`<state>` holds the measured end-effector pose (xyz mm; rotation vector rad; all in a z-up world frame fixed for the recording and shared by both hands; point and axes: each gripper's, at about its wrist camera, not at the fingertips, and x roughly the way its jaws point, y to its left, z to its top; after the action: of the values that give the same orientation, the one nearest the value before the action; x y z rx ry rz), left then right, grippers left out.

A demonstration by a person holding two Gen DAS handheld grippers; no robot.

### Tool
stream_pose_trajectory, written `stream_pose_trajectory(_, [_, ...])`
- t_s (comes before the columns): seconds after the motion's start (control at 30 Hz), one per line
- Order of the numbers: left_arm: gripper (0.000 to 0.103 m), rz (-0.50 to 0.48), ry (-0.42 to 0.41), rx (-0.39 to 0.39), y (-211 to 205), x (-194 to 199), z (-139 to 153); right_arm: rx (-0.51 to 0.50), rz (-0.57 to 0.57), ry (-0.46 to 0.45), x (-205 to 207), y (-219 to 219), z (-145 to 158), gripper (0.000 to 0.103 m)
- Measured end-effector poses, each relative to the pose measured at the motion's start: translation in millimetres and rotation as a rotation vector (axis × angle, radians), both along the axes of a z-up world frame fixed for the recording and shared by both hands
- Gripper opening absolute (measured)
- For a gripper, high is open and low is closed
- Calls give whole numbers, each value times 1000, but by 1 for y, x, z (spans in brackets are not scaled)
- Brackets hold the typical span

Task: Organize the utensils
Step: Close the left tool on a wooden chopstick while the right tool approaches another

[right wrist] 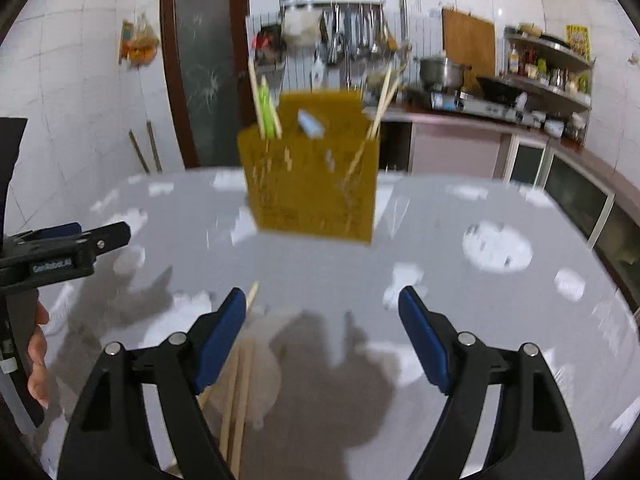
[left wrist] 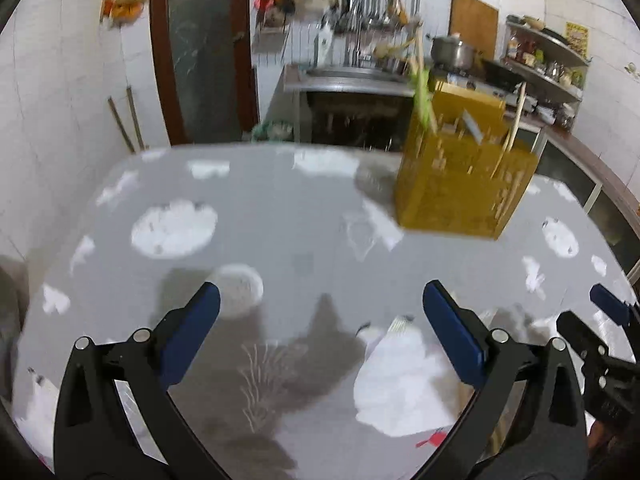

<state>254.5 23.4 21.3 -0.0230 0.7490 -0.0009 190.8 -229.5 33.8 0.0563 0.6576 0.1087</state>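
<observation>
With chopsticks point(right wrist: 382, 104) already in the yellow holder point(right wrist: 312, 184) ahead, we judge some remain: loose chopsticks point(right wrist: 240, 392) lie beneath our right tool point(right wrist: 322, 336), and both it and the left tool point(left wrist: 322, 332) are spread and empty.

Each black plastic two-finger left gripper point(left wrist: 320, 312) and right gripper point(right wrist: 322, 312) carries flat blue pads point(right wrist: 220, 344). Round silver pivot screws point(right wrist: 113, 348) stud the arms at seven and five o'clock. A small white-lettered label point(right wrist: 54, 266) marks the left one's side.

White tiled walls point(left wrist: 60, 100), dark-framed glass door point(right wrist: 204, 80), steel sink counter point(left wrist: 344, 80), wall shelves point(right wrist: 548, 76)
</observation>
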Motion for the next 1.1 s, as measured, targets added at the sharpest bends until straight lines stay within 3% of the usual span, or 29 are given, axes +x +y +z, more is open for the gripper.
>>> stream_pose_trajectory(0.17, [98,13,73,-6,7,6,-34,-26,11,77,4,13,-29,74])
stream_pose_trajectory(0.27, [98,8,93,-17,7,8,-41,-28,34,112,10,23,-40,56])
stream_pose_trajectory(0.37, [98,-2,96,-17,5,7,-41,-38,57,152,17,33,-48,48])
stream_pose_trajectory(0.67, [98,-8,107,11,-2,7,-38,-10,85,152,19,38,-42,47])
stream_pose_trajectory(0.83, [98,-2,118,18,-4,9,-39,-13,90,195,22,42,-53,40])
stream_pose_trajectory(0.9, [98,-2,124,11,-5,10,-39,-16,94,200,23,45,-53,29])
stream_pose_trajectory(0.97, [98,-4,139,-2,-7,13,-40,5,108,205,23,47,-52,11])
stream_pose_trajectory(1.1, [98,-17,166,-26,-14,17,-44,-9,96,195,24,43,-49,1])
